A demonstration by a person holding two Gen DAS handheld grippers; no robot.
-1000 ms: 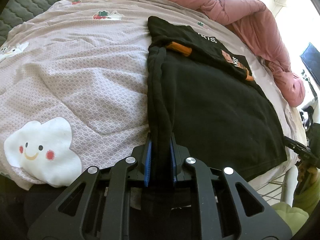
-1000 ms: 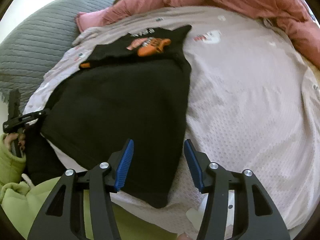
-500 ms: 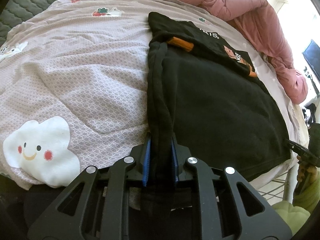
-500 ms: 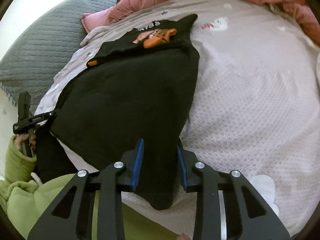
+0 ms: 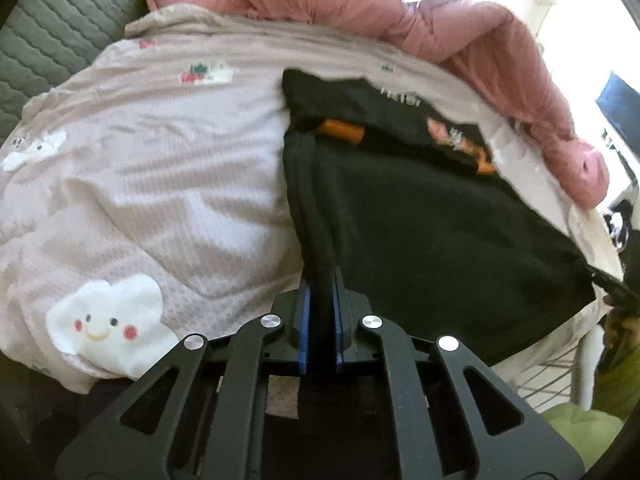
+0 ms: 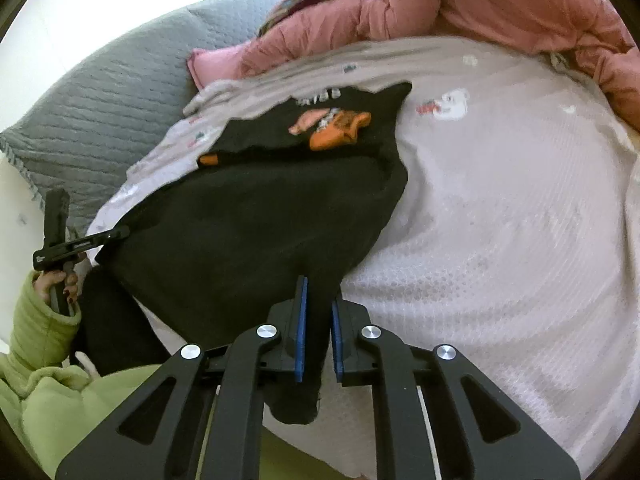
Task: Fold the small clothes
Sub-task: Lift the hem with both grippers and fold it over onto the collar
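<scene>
A small black shirt [image 5: 420,232] with an orange print [image 6: 336,132] lies spread on the bed, its near half folded over the far half. My left gripper [image 5: 320,292] is shut on the shirt's near left corner, where the edge is bunched into a roll. My right gripper [image 6: 318,304] is shut on the shirt's near right corner [image 6: 316,280], and a tail of black cloth hangs below the fingers. The left gripper also shows in the right wrist view [image 6: 116,234], at the shirt's other corner.
The shirt lies on a pale pink quilt [image 5: 160,184] with cloud patches [image 5: 108,324]. A pink duvet [image 5: 460,32] is heaped along the back. A grey quilted cushion [image 6: 120,104] stands at the left. My green sleeve [image 6: 44,344] is near the bed's front edge.
My right gripper moved in and closed on the shirt's near right corner. Both grippers have lifted and pulled the near edge slightly; the left stayed shut on its corner.
</scene>
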